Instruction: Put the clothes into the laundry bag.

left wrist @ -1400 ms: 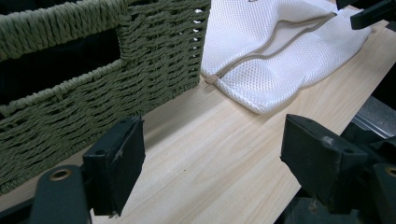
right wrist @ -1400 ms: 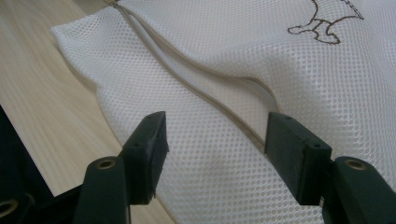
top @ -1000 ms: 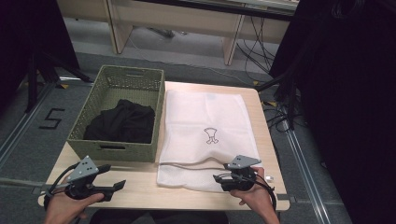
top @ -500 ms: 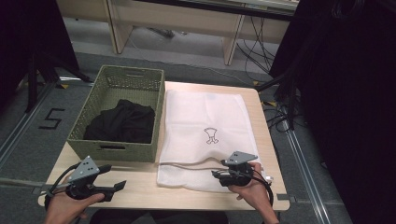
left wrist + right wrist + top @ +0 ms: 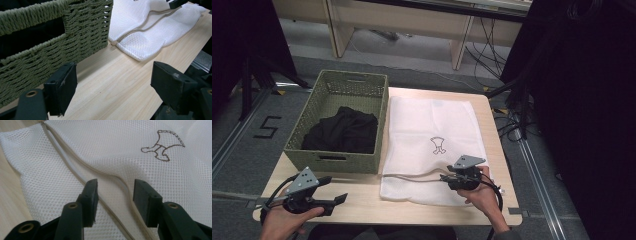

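A white mesh laundry bag [image 5: 432, 125] with a small stitched emblem lies flat on the wooden table [image 5: 362, 200]. Its beige zipper [image 5: 412, 176] runs along the near edge. My right gripper [image 5: 445, 178] rests low on that edge. In the right gripper view its jaws [image 5: 115, 187] straddle the raised zipper band [image 5: 75, 167]. They have just been closing, with a gap still on both sides of the band, so the gripper is open. My left gripper [image 5: 334, 189] hovers open and empty over bare table in front of the basket [image 5: 337, 160].
The green woven basket [image 5: 37, 37] stands left of the bag, touching it, and holds dark clothing [image 5: 343, 131]. The bag's near left corner [image 5: 142, 27] lies beside the basket's front corner. Floor, cables and table legs surround the table.
The right gripper has slid a little left and forward onto the bag's zipper edge, and its jaws have narrowed. The left gripper has stayed put.
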